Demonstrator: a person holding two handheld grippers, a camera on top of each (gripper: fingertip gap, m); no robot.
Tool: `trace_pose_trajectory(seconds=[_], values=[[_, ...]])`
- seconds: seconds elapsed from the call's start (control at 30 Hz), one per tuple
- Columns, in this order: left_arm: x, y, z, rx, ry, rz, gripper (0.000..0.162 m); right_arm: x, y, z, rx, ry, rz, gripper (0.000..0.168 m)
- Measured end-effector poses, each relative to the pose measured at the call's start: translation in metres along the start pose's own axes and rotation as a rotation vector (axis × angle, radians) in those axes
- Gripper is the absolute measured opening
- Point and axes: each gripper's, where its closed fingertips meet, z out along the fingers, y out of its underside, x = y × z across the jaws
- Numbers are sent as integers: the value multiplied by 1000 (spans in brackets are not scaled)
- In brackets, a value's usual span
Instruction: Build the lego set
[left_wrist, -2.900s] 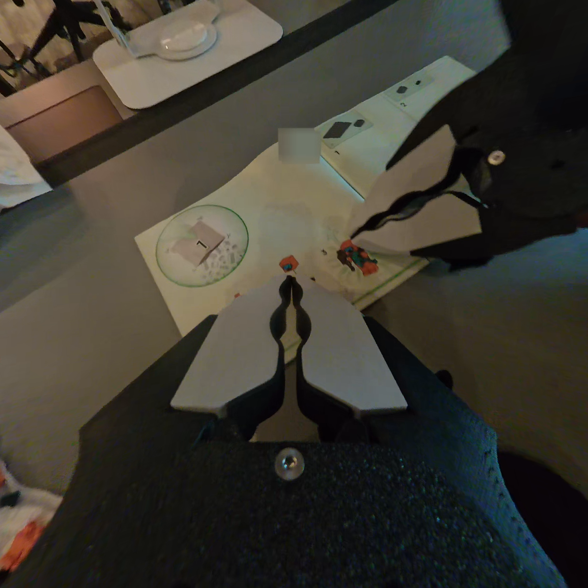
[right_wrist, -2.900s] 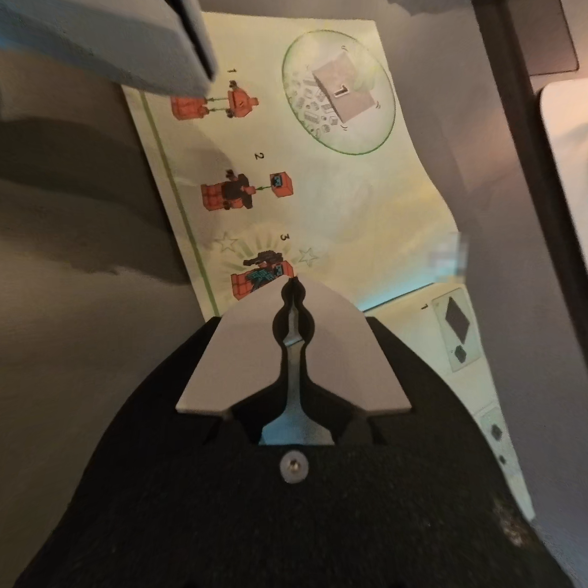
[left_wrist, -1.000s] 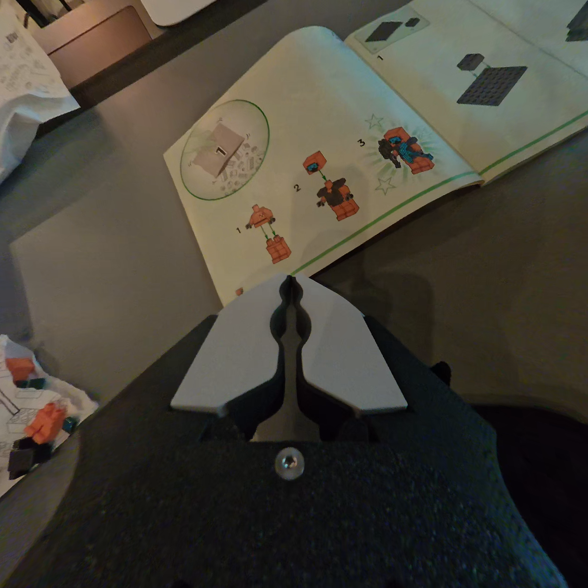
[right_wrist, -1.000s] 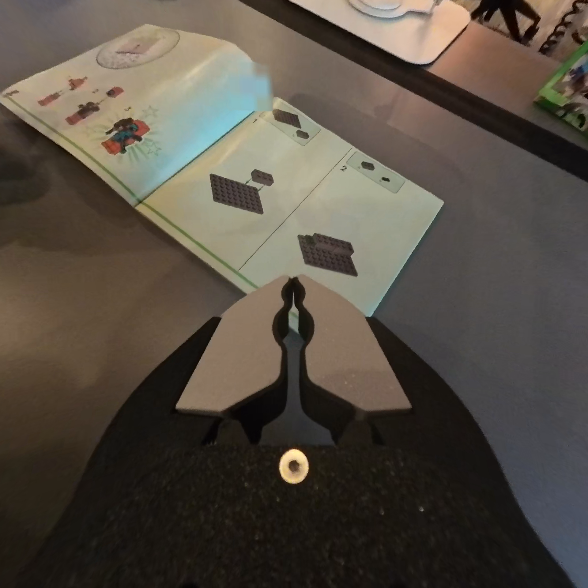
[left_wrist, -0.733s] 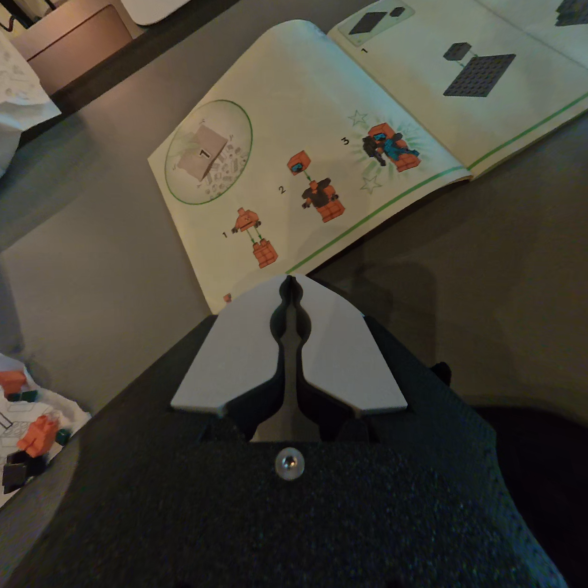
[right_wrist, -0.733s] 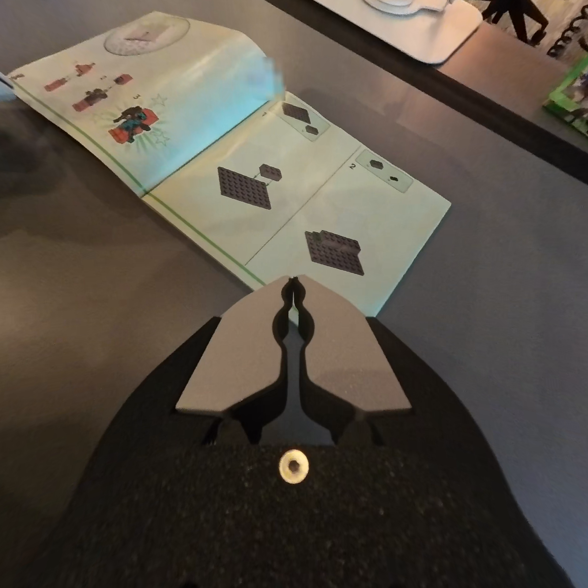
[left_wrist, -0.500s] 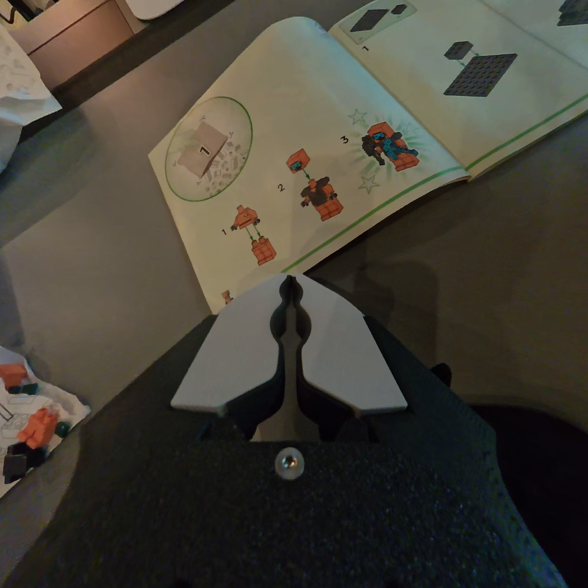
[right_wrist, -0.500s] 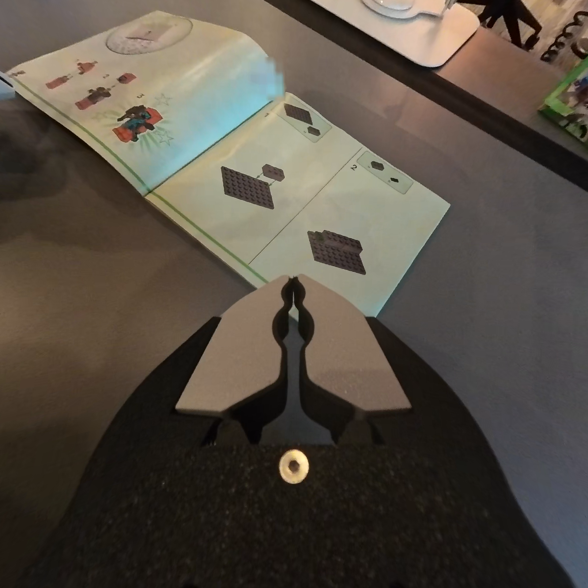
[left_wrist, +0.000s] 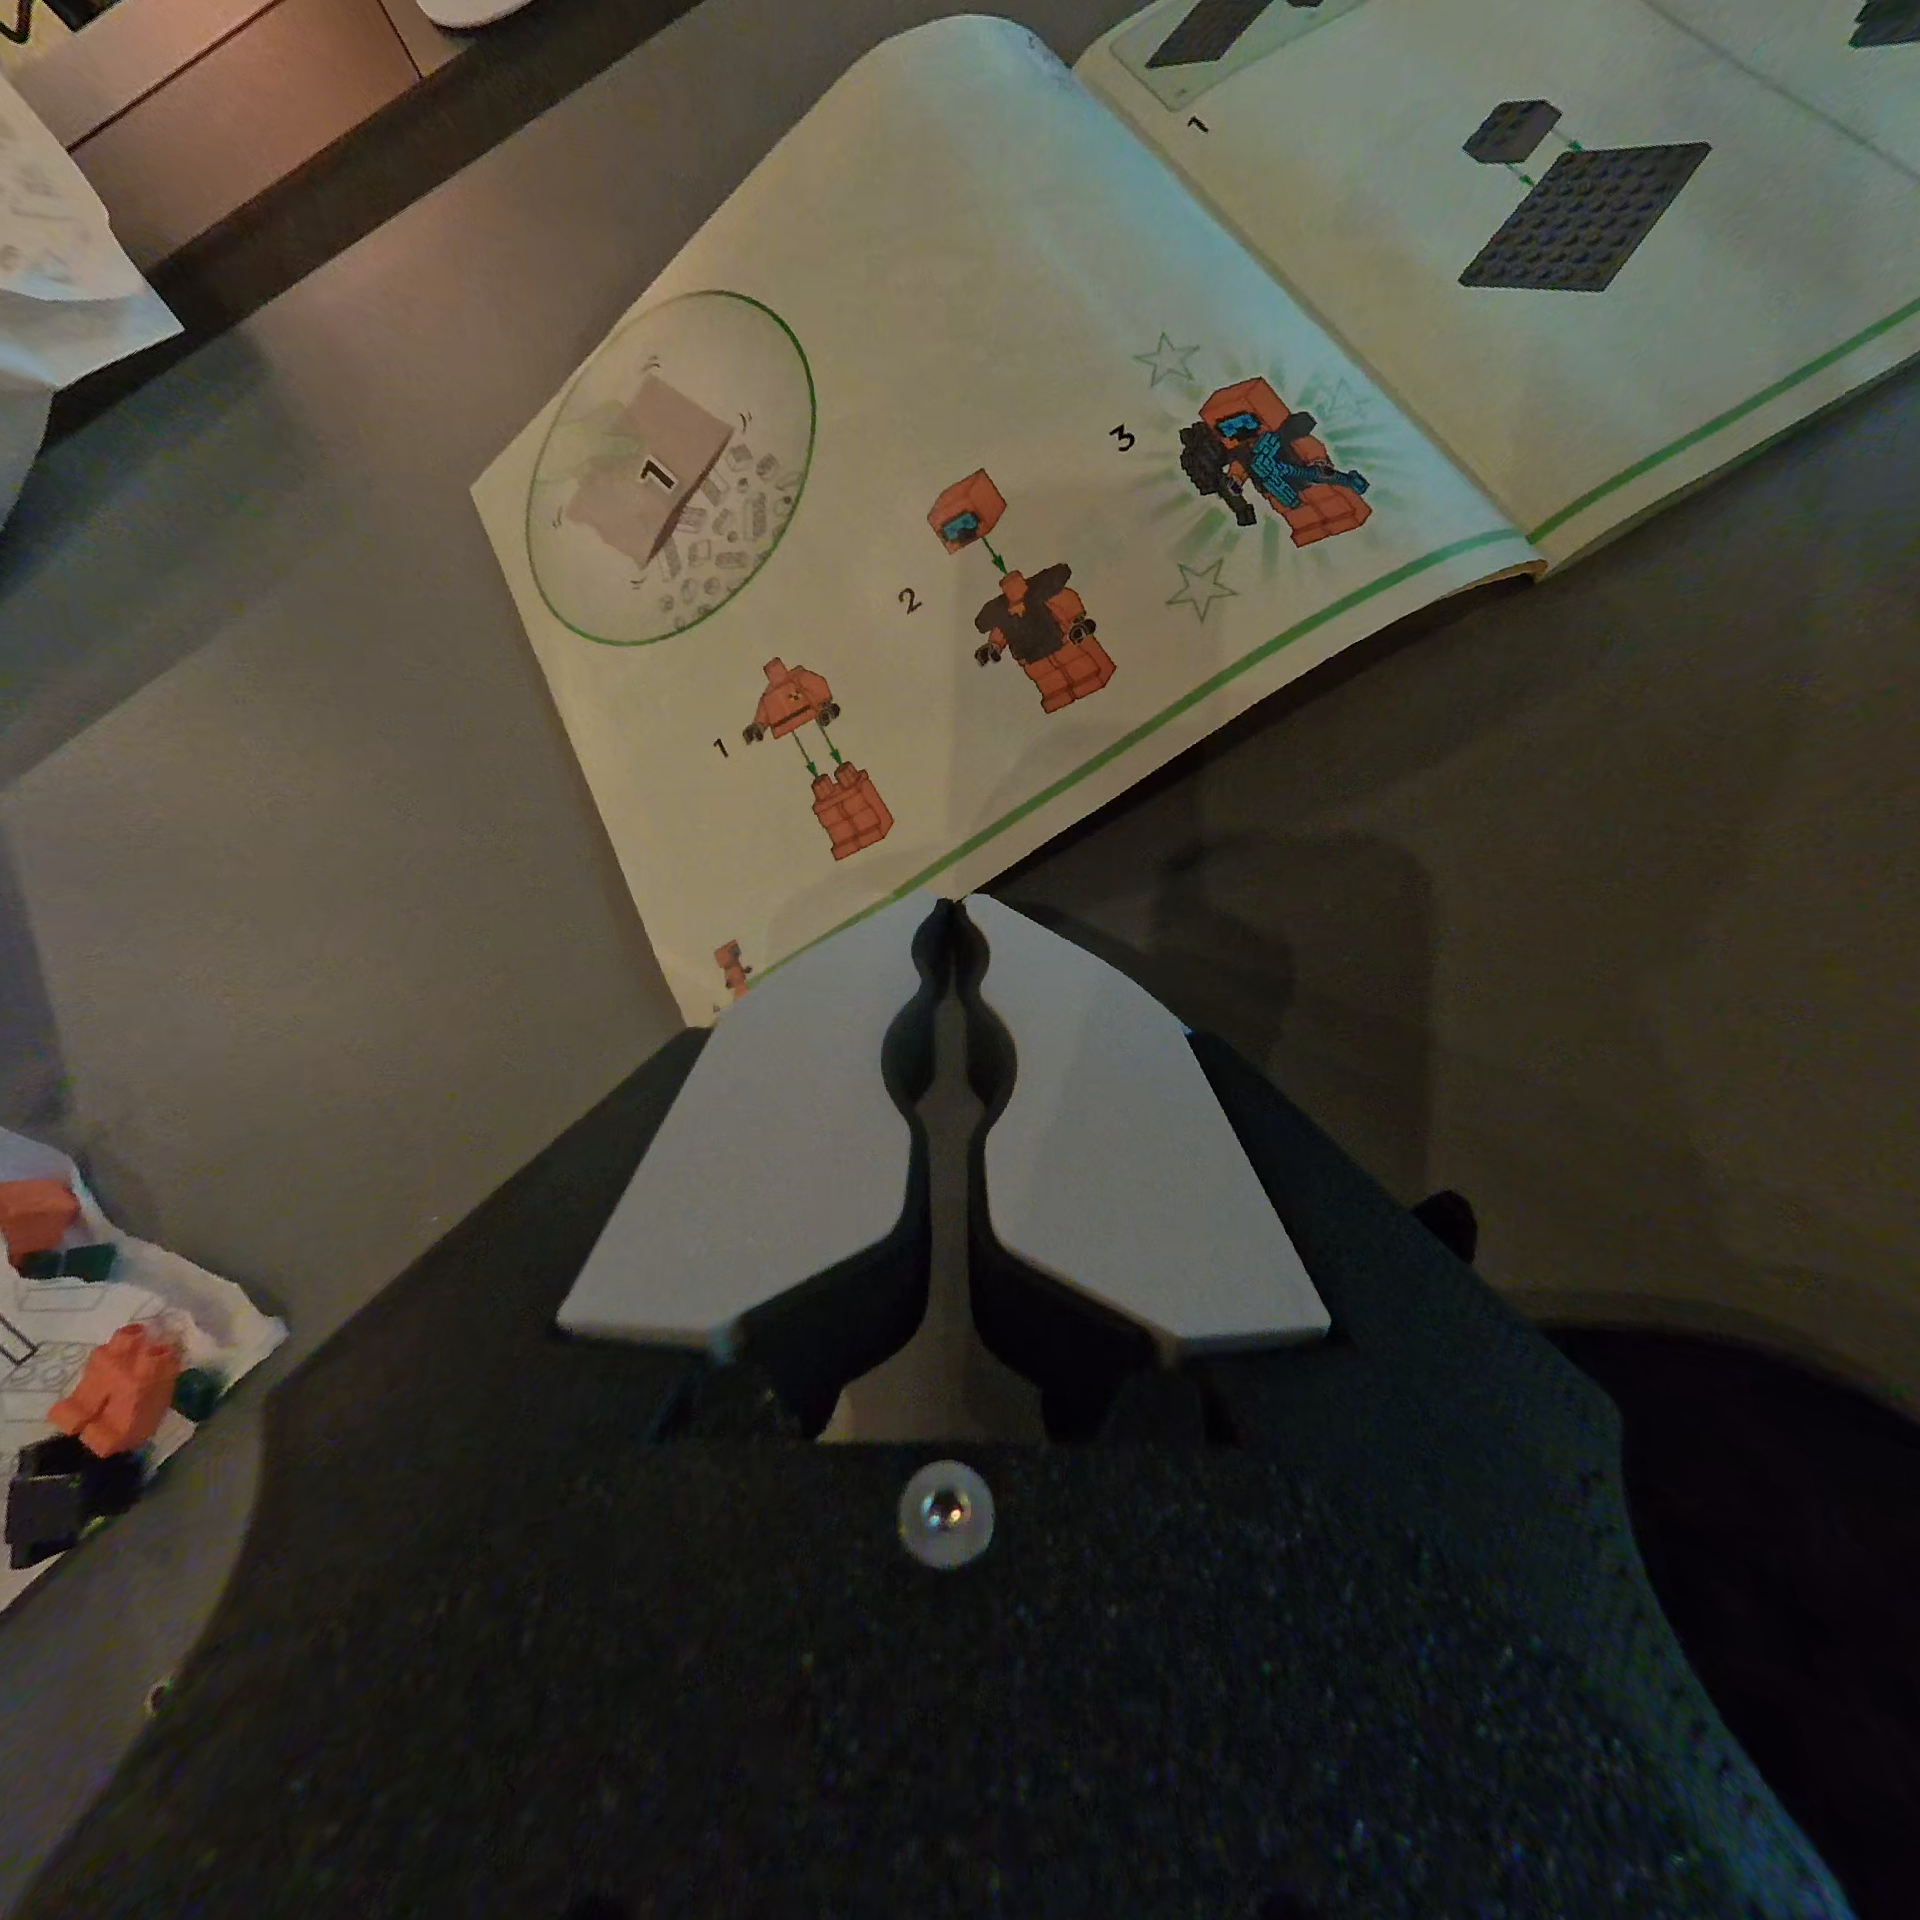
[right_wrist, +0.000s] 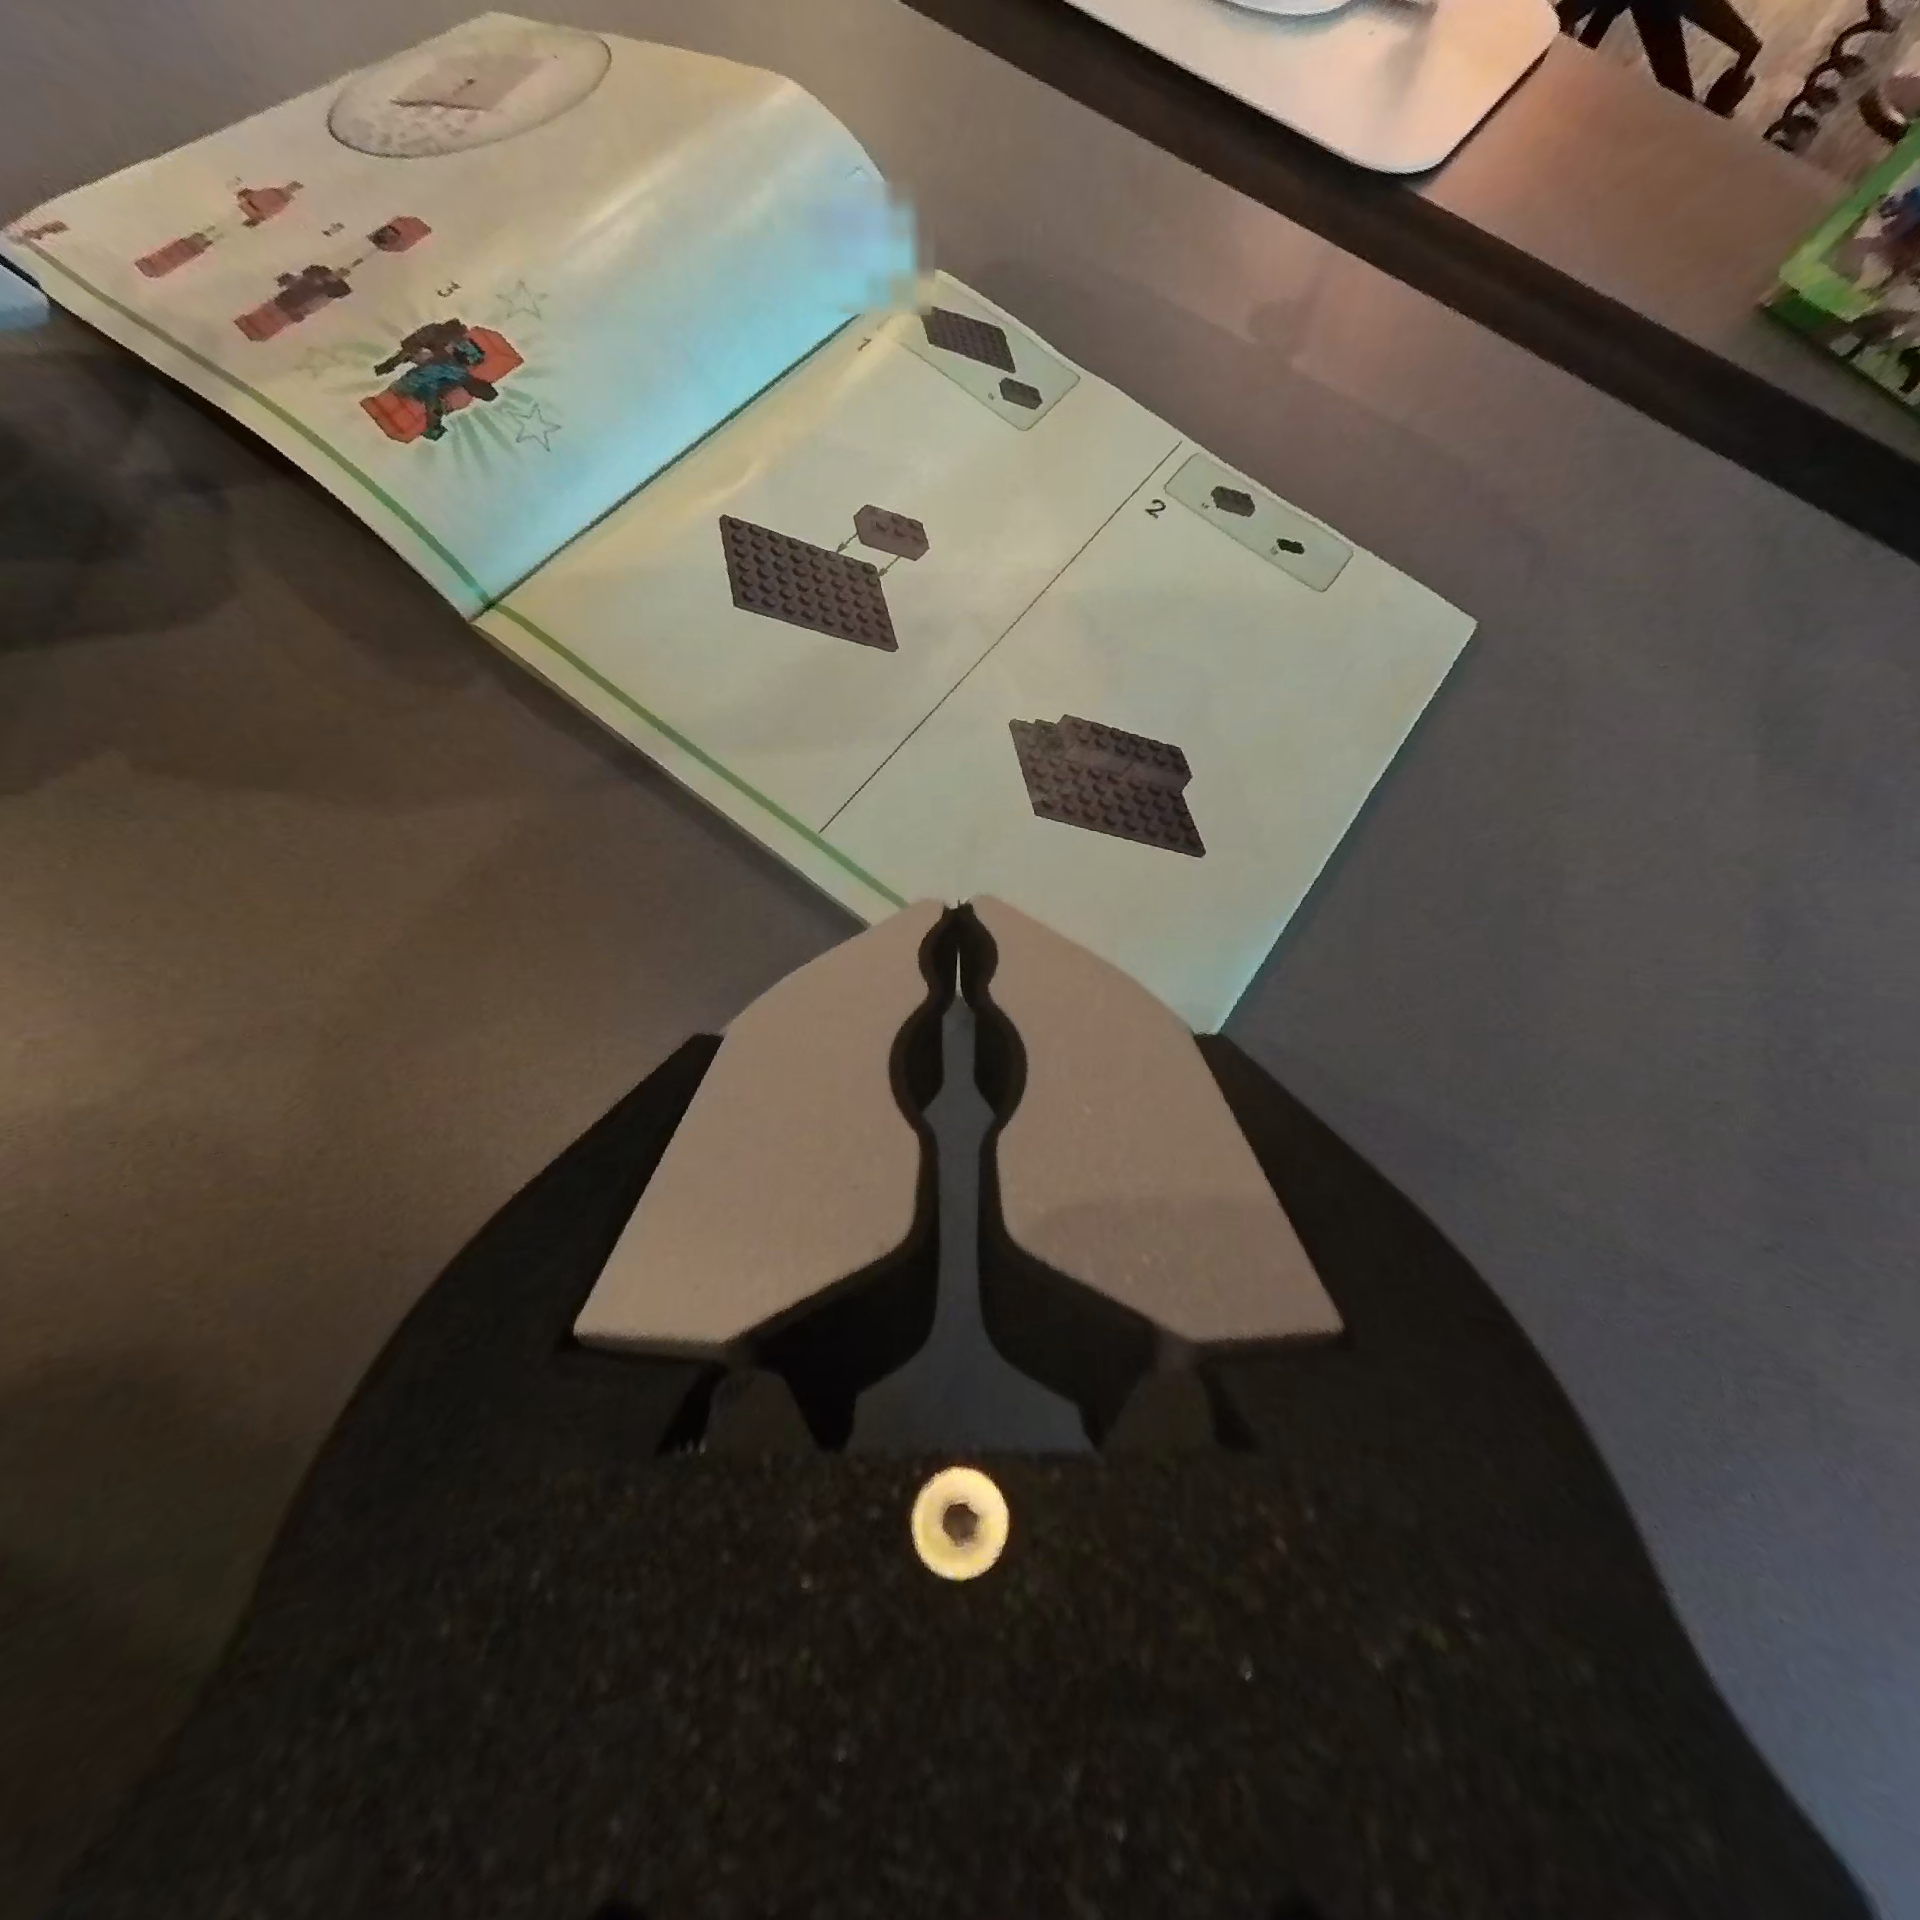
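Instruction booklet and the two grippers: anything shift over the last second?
Only the cameras drifted slightly. In the left wrist view the instruction booklet slid left, then back; in the right wrist view it crept down toward the fingertips. Nothing was gripped or released. The left gripper and right gripper stay shut and empty; the loose bricks lie untouched.

Dim, warm light; bluish glare streaks the booklet (right_wrist: 665, 343) toward 11 o'clock, soft shadows darken the tabletop (right_wrist: 312, 831), and wide-angle edges bow and blur.
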Motion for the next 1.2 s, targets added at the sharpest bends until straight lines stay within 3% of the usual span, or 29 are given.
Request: trace_pose_trajectory(seconds=[0.77,1.2], values=[[-4,7,3,-62,-32,-2,0,4,4,1,-26,0,49,0],[1,-10,0,-30,-32,15,0,27,-1,3,-142,129,112,0]])
